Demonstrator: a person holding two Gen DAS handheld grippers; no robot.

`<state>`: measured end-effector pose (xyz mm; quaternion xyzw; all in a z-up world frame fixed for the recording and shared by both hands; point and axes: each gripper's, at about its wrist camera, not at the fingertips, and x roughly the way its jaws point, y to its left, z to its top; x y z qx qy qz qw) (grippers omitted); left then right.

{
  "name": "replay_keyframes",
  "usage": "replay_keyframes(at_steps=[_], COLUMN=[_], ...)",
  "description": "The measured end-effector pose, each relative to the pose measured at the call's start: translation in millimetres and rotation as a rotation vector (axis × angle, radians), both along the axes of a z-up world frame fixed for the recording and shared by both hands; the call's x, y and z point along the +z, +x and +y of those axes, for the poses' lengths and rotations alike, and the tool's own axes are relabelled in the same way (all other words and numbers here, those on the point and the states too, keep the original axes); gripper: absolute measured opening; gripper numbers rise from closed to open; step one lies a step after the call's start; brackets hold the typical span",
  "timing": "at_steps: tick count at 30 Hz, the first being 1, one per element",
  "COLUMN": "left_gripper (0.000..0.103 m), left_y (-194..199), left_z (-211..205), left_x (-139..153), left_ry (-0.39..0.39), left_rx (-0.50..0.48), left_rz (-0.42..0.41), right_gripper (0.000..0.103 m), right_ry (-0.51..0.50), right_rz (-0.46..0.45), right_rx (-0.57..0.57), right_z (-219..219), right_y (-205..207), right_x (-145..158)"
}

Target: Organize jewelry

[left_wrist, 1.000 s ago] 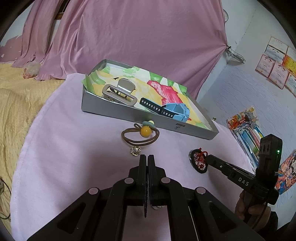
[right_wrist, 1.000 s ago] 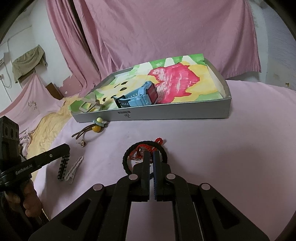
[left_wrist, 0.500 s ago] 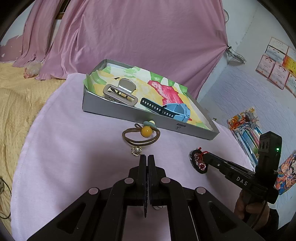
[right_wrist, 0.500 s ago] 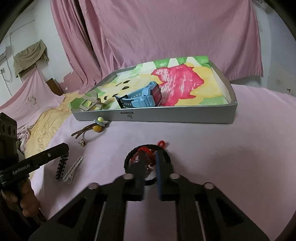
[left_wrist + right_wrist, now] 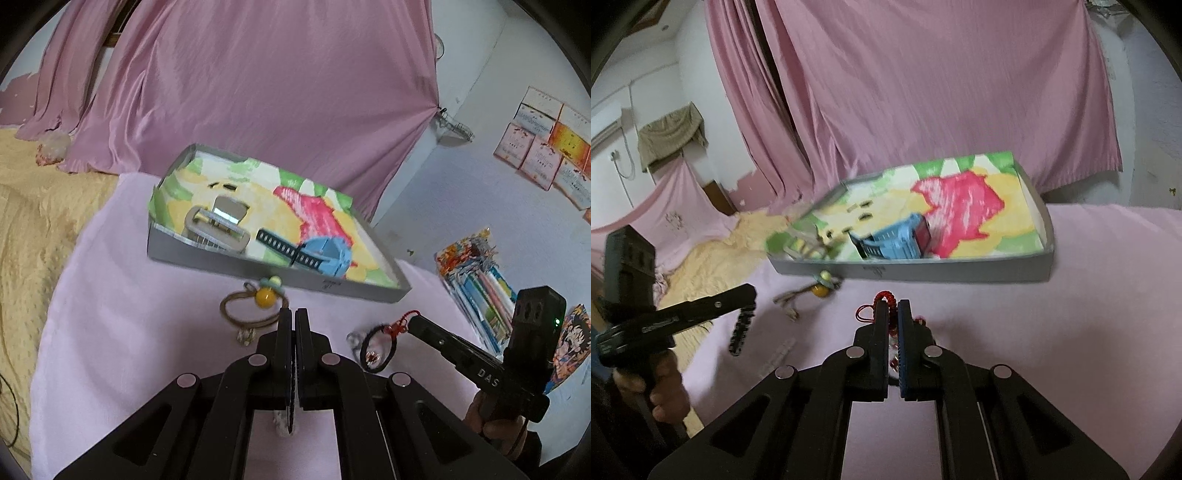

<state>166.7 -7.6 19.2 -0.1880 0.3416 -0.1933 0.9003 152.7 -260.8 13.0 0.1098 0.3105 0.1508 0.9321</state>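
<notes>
Between me and the grey tray (image 5: pixel 960 271) the pink desk (image 5: pixel 1089 314) lies open on my right; the hair tie (image 5: pixel 258 301) blocks the left.

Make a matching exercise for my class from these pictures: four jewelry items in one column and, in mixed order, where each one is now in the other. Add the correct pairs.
Items
1. blue watch
2. beige hair claw
3. black bracelet with red knot
4. brown hair tie with yellow bead

Places
A. held off the cloth by the right gripper
B. lying on the pink cloth just in front of the tray
C. in the tray, at the end nearer the yellow blanket
D. in the tray, beside the red patch

Pairs: 1-D, 2-C, 3-A, 4-B
</notes>
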Motion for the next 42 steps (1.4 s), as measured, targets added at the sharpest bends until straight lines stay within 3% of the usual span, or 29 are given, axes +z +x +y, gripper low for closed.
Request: replay_keyframes(at_steps=[11, 18, 28, 42], left_gripper=[0.002, 0.002, 0.002, 0.002], left_y=[25, 43, 47, 76], left_z=[-5, -13, -21, -26], left_x=[31, 32, 26, 37], left_ry=[-0.012, -0.023, -0.026, -0.022], left_rx=[-0.010, -0.028, -0.049, -0.028], left_rz=[-0.080, -0.074, -0.063, -0.089], right_gripper=[0.004, 0.004, 0.004, 0.004], right_ry=[0.055, 0.112, 0.076, 0.084], right_rz=[-0.074, -0.008, 0.102, -0.055], right_rx=[0.021, 0.049, 0.013, -0.029], right_z=[-7, -9, -16, -23], right_y=[3, 20, 27, 58], right_x=[24, 14, -13, 25])
